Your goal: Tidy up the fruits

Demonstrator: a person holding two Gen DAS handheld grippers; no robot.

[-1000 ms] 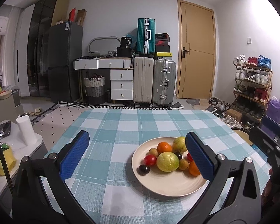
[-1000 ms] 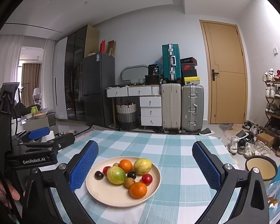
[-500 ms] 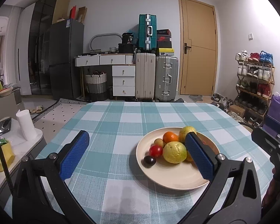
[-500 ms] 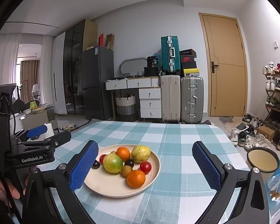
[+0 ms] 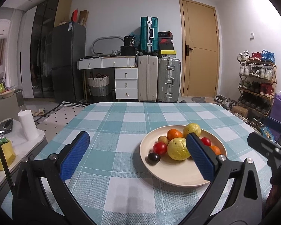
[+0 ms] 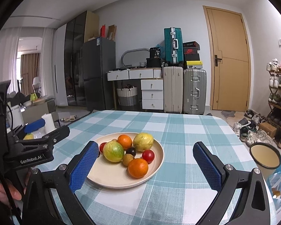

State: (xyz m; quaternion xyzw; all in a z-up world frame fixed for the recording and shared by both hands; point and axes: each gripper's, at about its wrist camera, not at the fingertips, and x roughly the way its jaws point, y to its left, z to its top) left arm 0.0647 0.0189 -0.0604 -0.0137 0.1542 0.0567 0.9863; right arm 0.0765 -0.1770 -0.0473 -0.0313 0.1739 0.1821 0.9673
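Surface [image 6: 178,129], covered by a teal-and-white checked cloth, extends ahead of both sets of jaws. Plate [image 6: 106,178], cream and round, rests on it and carries all the fruit. In the right wrist view the plate lies ahead of the right gripper [image 6: 146,161], mostly between the jaws and toward the left one, whose blue pad overlaps the plate's near-left rim in the picture; contact cannot be confirmed. Right jaws stand wide apart, holding nothing. In the left wrist view the plate [image 5: 178,174] sits toward the right jaw of the left gripper [image 5: 138,153], whose pad hides part of it. Left jaws also stand wide, holding nothing.

Fruit, by size: a yellow-green guava [image 6: 113,151] at the plate's left, a second yellowish guava [image 6: 143,142] at the far side, an orange [image 6: 138,167] nearest the right jaws, a second orange [image 6: 124,142] between the guavas. Smaller items: a red tomato [image 6: 148,156] right of centre, another red tomato [image 6: 102,147] at the far left edge, a brown round fruit [image 6: 128,159] touching the near orange, a dark plum-like fruit [image 6: 131,151] at centre.

A small bowl [image 6: 265,156] stands off the surface's right edge, well outside the right jaw. A hand [image 6: 3,189] grips the left gripper's handle at lower left.
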